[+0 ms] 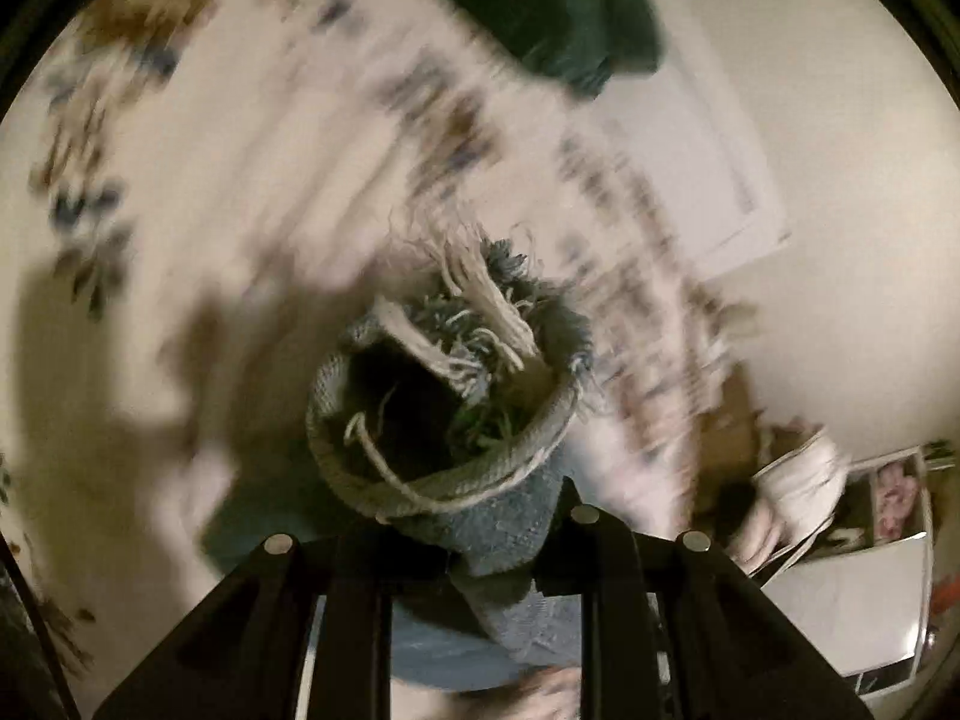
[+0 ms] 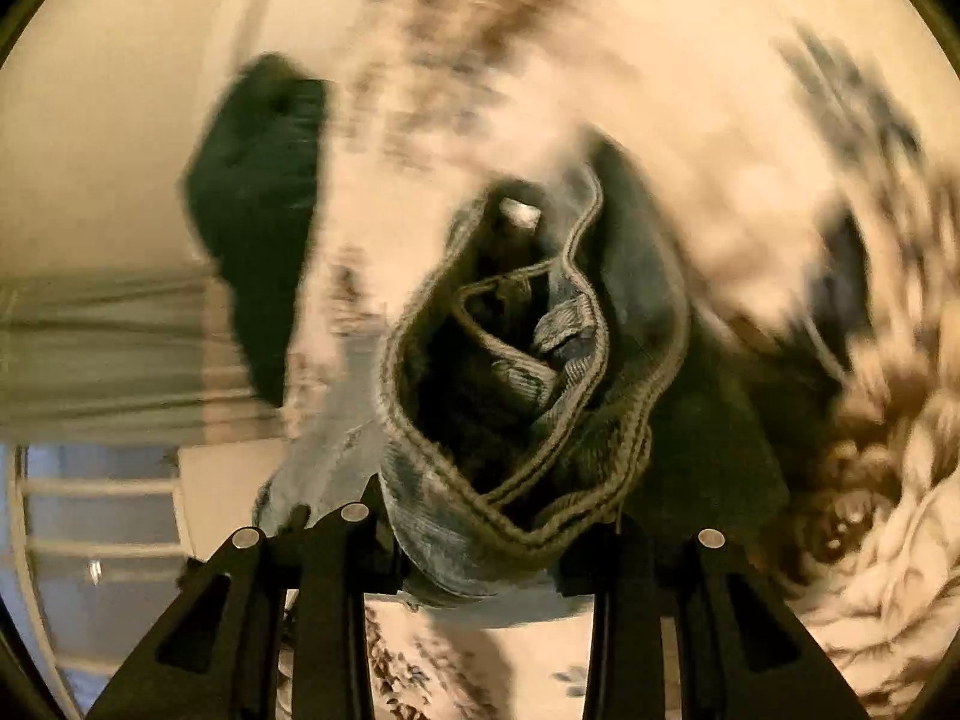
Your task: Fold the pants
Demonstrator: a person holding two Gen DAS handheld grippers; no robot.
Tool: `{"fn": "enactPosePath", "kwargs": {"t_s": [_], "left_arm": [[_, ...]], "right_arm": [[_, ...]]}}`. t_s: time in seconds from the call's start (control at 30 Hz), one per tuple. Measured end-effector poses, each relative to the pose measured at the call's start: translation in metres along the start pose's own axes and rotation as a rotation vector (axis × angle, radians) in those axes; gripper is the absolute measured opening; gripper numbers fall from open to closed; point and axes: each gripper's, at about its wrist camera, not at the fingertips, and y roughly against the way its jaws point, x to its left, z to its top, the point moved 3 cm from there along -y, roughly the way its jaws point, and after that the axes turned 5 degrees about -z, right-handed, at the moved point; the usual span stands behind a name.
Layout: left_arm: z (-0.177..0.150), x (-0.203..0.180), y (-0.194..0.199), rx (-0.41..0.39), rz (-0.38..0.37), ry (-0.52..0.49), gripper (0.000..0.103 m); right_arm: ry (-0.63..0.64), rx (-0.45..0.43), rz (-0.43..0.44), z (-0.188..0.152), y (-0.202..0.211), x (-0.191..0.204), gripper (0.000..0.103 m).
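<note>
The pants are blue denim jeans. In the left wrist view my left gripper (image 1: 480, 546) is shut on a frayed leg hem (image 1: 456, 420) of the jeans, which bunches up in front of the camera with white threads hanging. In the right wrist view my right gripper (image 2: 480, 546) is shut on the stitched waistband (image 2: 516, 396) of the jeans, whose opening faces the camera. Both ends are lifted above a white floral bedspread (image 1: 198, 192). The surroundings are motion-blurred.
A dark green garment (image 1: 564, 18) lies on the bedspread, also in the right wrist view (image 2: 258, 216). A white box and printed papers (image 1: 858, 576) lie at the right. A fuzzy brown-and-cream blanket (image 2: 882, 516) lies at the right.
</note>
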Motion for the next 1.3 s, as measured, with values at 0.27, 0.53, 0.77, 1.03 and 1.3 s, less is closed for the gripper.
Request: {"fn": "enactPosePath", "kwargs": {"t_s": [0.27,0.53,0.77,1.03,1.3], "left_arm": [[-0.033,0.042,0.009,0.018,-0.022,0.049,0.017],[-0.018,0.024,0.027,0.040,0.228,-0.107,0.058],[-0.046,-0.023,0.067,-0.062,0.541,-0.565,0.088],[-0.078,-0.066,0.106,-0.059,0.552,-0.698,0.094],[-0.124,-0.122,0.183,-0.083,0.503,-0.731,0.094]], "right_arm": [[-0.030,-0.004,0.013,-0.020,-0.008,-0.025,0.036],[0.180,0.018,-0.252,-0.006,-0.014,-0.004,0.095],[0.625,-0.207,-0.734,-0.053,0.023,0.056,0.095],[0.680,-0.313,-0.796,-0.126,0.077,0.092,0.095],[0.670,-0.434,-0.757,-0.201,0.192,0.137,0.095]]}}
